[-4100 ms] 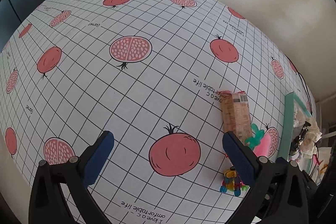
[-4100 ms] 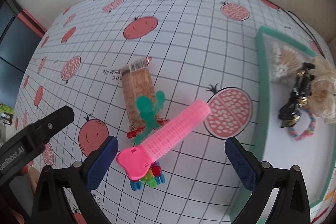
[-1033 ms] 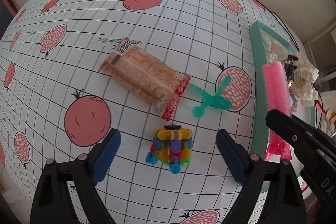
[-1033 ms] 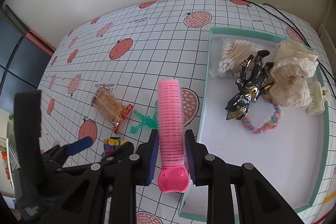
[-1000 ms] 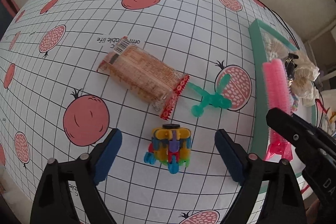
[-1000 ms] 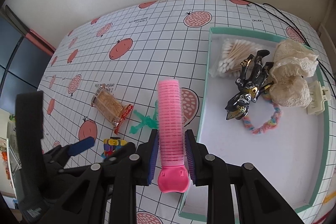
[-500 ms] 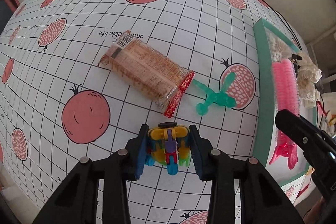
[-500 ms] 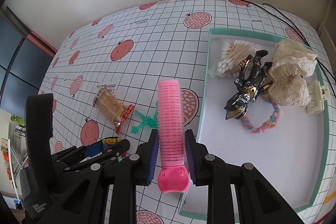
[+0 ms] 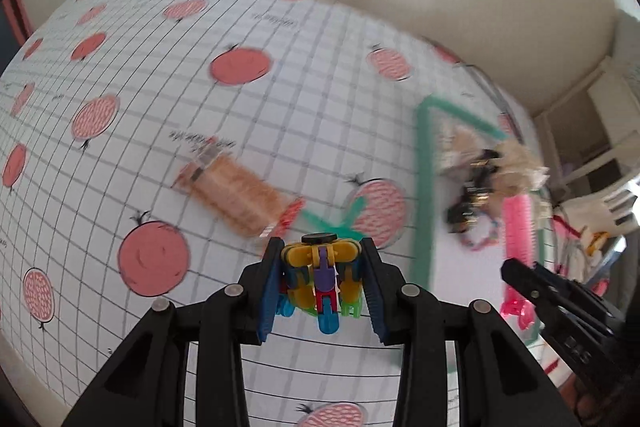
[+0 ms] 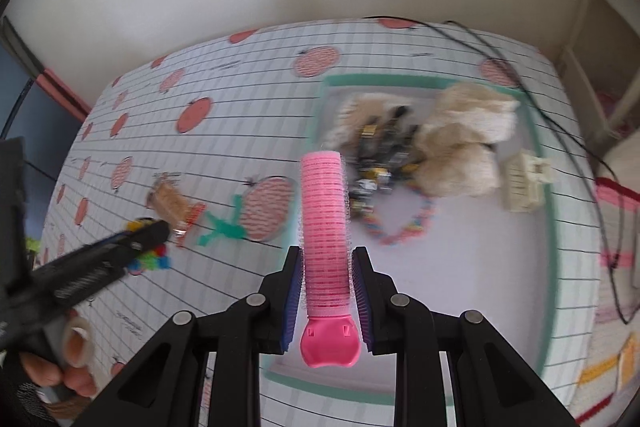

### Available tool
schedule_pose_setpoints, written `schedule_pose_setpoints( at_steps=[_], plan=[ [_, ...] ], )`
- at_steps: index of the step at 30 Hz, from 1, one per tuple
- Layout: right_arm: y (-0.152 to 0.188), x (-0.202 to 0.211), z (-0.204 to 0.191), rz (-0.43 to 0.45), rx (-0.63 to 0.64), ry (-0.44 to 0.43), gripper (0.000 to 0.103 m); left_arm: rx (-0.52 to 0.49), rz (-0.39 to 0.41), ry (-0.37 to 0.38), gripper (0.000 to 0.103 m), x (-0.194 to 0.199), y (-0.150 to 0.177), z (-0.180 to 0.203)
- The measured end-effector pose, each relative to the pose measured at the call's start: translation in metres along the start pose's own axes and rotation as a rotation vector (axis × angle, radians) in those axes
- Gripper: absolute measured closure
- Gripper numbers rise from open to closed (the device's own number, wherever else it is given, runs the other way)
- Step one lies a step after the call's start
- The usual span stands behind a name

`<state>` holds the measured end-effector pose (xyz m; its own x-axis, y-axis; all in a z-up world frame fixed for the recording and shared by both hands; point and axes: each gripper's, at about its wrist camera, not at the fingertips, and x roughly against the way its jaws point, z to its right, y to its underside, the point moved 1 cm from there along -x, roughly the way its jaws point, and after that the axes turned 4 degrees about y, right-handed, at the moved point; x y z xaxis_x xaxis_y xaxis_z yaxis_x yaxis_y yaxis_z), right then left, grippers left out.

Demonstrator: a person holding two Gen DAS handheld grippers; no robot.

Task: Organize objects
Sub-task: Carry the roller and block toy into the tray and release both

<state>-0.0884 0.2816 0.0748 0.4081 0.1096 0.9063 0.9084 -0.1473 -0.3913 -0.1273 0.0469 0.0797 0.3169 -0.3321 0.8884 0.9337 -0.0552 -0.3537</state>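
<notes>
1. The right gripper (image 10: 326, 291) has its fingers closed on the pink hair roller (image 10: 325, 223), which points forward and hangs over the near-left part of the green-rimmed tray (image 10: 550, 211). Best to carry it a little further over the bare white floor of the tray before lowering, so it does not catch the rim.

2. The left gripper (image 9: 320, 283) has its fingers clamped on the multicoloured block toy (image 9: 322, 281), held above the surface (image 9: 248, 131) to the left of the tray. It should cross the tray's left rim with some height to spare (both views are blurred, so exact clearance cannot be judged).

3. The far half of the tray is crowded: a cream lace bundle (image 10: 460, 147), a dark figurine (image 10: 384, 151), a beaded bracelet (image 10: 404, 223) and a cream claw clip (image 10: 522, 181). The near half looks free, so aim both drops there, roller first, toy beside it.

4. Lower each piece until it rests on the tray before releasing; the roller would likely roll if dropped.

5. Left of the tray, the snack packet (image 9: 232, 195) and the green plastic piece (image 9: 336, 217) lie on the surface, not yet gathered.
</notes>
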Motion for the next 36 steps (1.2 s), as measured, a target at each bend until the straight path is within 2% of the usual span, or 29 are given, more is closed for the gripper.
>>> schedule_pose_setpoints(
  at_steps=[7, 12, 22, 32, 36],
  plan=[
    [0.011, 0.017, 0.056, 0.026, -0.077, 0.057, 0.077, -0.098, 0.043, 0.090, 0.064, 0.007, 0.001, 0.055],
    [0.016, 0.014, 0.091, 0.013, -0.142, 0.087, 0.077, -0.161, -0.003, 0.134, 0.064, -0.011, 0.014, 0.094],
    [0.026, -0.011, 0.122, -0.046, -0.199, 0.131, 0.077, -0.223, -0.110, 0.108, 0.064, -0.069, 0.035, 0.131],
    [0.034, -0.030, 0.132, -0.082, -0.216, 0.158, 0.076, -0.256, -0.133, 0.030, 0.064, -0.096, 0.041, 0.135],
    [0.036, -0.040, 0.134, -0.103, -0.216, 0.165, 0.076, -0.245, -0.133, 0.038, 0.064, -0.098, 0.041, 0.133]
  ],
)
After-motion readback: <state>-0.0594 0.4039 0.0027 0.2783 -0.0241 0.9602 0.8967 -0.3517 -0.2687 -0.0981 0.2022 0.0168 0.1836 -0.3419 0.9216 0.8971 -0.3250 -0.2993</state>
